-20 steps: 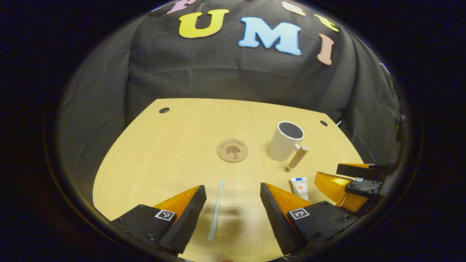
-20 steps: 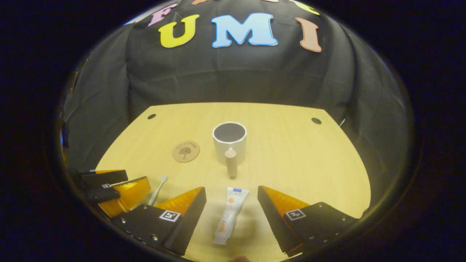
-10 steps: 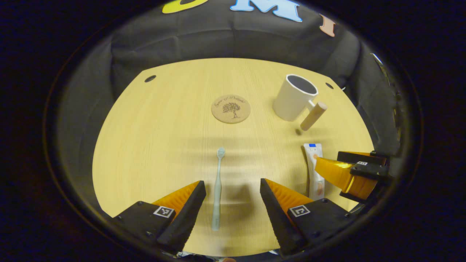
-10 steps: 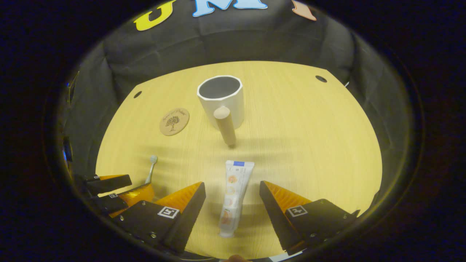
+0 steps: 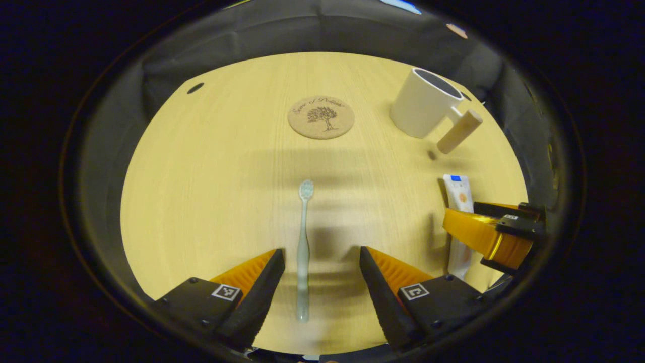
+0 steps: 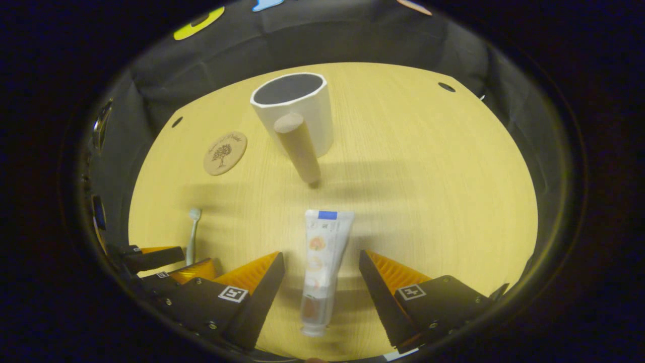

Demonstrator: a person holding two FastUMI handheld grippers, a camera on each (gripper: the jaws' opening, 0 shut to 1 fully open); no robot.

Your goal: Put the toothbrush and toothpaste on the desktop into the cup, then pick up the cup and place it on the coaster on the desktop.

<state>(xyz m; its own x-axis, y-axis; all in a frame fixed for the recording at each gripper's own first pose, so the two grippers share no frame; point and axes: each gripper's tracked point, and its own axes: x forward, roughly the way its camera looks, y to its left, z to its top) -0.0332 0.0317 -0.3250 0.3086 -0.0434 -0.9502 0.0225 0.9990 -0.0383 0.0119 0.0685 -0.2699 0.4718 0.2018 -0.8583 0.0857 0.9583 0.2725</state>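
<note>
Two grippers hang low over the wooden counter (image 5: pixel 211 166), each with fingers spread apart and grasping nothing. Ahead of the right gripper (image 6: pixel 321 275) stands the white cup (image 6: pixel 297 113), its wooden handle toward the fingers. The toothpaste tube (image 6: pixel 322 264) lies lengthwise between those fingers, touching neither. The round cork coaster (image 5: pixel 321 117) sits well ahead of the left gripper (image 5: pixel 321 275), whose fingers flank the toothbrush (image 5: pixel 303 252) handle untouched.
</note>
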